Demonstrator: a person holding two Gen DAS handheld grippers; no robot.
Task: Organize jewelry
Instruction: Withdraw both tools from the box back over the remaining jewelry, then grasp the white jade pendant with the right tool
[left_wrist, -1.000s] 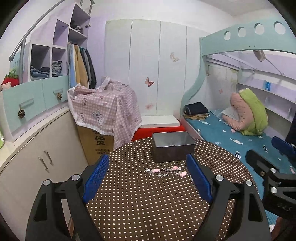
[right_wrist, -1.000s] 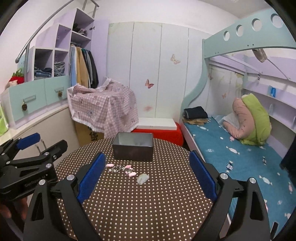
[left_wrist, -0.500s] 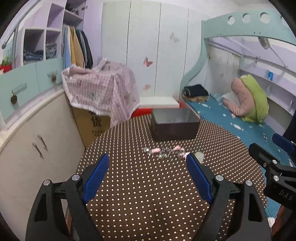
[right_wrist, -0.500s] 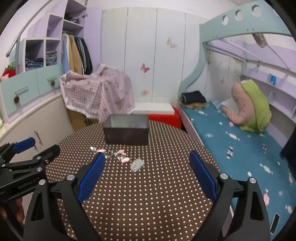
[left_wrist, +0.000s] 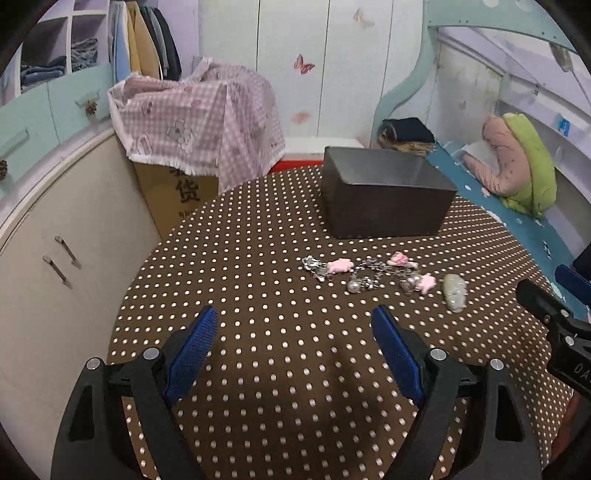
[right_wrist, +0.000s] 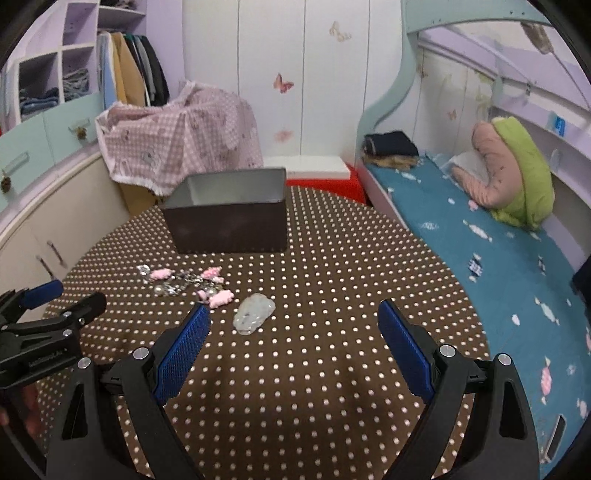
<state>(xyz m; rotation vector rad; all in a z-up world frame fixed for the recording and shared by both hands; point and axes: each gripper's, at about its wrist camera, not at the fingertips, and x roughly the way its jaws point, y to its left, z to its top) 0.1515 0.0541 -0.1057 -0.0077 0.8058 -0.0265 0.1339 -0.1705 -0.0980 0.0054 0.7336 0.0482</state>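
A small heap of jewelry (left_wrist: 369, 275) with pink charms and silver chains lies on the round brown polka-dot table (left_wrist: 258, 295); it also shows in the right wrist view (right_wrist: 188, 282). A pale green stone pendant (left_wrist: 455, 291) lies at its right end, seen too in the right wrist view (right_wrist: 255, 317). A dark open box (left_wrist: 384, 192) stands behind the heap (right_wrist: 229, 218). My left gripper (left_wrist: 293, 350) is open and empty, short of the heap. My right gripper (right_wrist: 293, 347) is open and empty, just short of the pendant.
A cardboard box under a pink checked cloth (left_wrist: 195, 122) stands behind the table at left. Cream cabinets (left_wrist: 55, 240) run along the left. A bed with teal sheet (right_wrist: 498, 258) lies along the right. The other gripper shows at each view's edge (right_wrist: 37, 332).
Both grippers have moved forward and tilted down toward the table; the jewelry and box now appear nearer. Both jaws stay open and nothing on the table has moved.
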